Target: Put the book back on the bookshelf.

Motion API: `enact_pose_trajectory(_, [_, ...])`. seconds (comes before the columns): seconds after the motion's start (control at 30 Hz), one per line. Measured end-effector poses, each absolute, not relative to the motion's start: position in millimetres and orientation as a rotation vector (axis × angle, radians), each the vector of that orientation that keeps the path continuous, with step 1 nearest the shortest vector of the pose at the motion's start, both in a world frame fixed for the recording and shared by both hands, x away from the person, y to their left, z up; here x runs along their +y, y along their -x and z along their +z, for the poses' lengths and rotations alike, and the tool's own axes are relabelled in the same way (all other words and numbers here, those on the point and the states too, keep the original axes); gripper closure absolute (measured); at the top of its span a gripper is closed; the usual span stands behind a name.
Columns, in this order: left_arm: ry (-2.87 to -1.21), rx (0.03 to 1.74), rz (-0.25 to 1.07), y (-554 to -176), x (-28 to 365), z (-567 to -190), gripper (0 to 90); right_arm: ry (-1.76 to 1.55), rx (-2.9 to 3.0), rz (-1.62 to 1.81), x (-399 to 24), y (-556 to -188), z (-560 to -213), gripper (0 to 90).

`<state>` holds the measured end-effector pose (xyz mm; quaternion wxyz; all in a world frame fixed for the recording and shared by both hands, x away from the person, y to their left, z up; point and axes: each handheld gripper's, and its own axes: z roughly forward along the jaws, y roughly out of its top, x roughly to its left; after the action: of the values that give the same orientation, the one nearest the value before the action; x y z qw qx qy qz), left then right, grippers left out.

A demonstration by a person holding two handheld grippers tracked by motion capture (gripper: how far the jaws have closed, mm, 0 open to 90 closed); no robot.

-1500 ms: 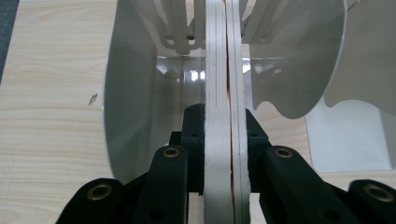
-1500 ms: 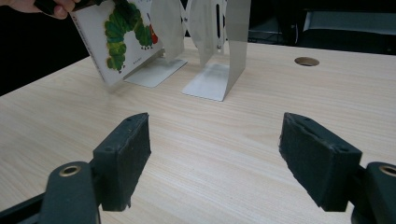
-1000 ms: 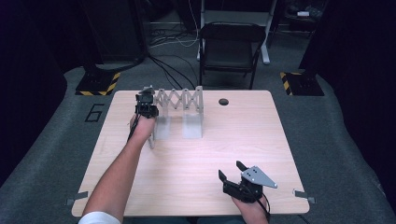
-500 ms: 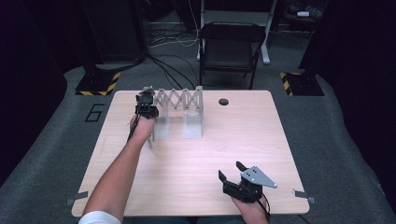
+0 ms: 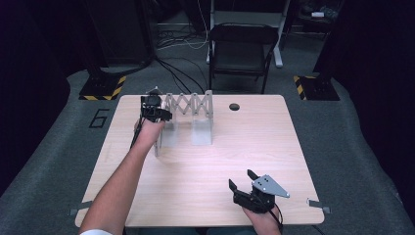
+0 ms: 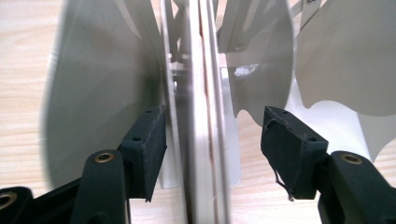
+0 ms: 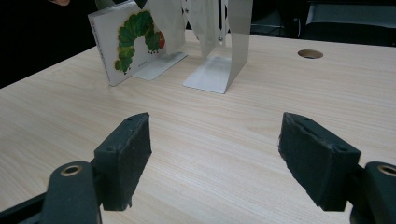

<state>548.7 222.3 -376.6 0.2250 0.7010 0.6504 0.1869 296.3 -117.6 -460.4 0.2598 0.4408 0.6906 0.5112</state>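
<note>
- Landmark: the grey metal accordion-style book rack (image 5: 188, 105), standing near the far edge of the pale wooden table (image 5: 215, 196).
- The thing in hand is a thin hardcover picture book w/ a green caterpillar on its white cover (image 7: 128, 39). It stands upright at the rack's left end, against the leftmost divider; bottom edge on the tabletop.
- Left gripper (image 6: 212, 140) sits over the book's top edge, at the rack's left end. Its jaws have just been opening: the pads are spread, the book's edge (image 6: 205, 116) is between them, a clear gap on the right, and the left pad (image 6: 152, 144) is close to the divider but doesn't look to be pressing. So we judge the book released, not pinched.
- Right gripper (image 5: 242, 183) rests well apart from the rack, near the table's front edge; fingers spread wide, nothing between them.
- Handling, as we judge it: light, stiff boards, so it won't flex in a pinch. The cover looks glossy, prob. slippery, so the grip needs firm pad contact.
- It's thin, so it may tip if the divider doesn't back it.
- Best hold: across the top edge, approx. mid-length, pads flat on both covers; the rack's plates (image 7: 238, 28) leave little room lower down.
</note>
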Motion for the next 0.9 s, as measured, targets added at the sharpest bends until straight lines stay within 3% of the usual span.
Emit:
enact_pose_trajectory(0.33, [-1.951,1.75,0.588,-538.9,224.1,-365.7,41.1,-1.184,1.884,1.375,-117.1,-295.5,-460.9,25.0])
enact_pose_trajectory(0.57, [-1.935,1.713,0.517,-537.6,227.0,-362.7,39.6,-1.19,1.882,1.368,-117.3,-296.4,-461.5,25.3])
enact_pose_trajectory(0.77, [-1.982,1.693,0.471,-531.8,210.7,-366.8,33.8,-1.185,1.876,1.373,-116.4,-297.3,-462.1,25.4])
enact_pose_trajectory(0.9, [-2.043,1.659,0.507,-527.7,194.4,-373.9,29.4,-1.183,1.882,1.372,-115.1,-297.3,-462.9,25.7])
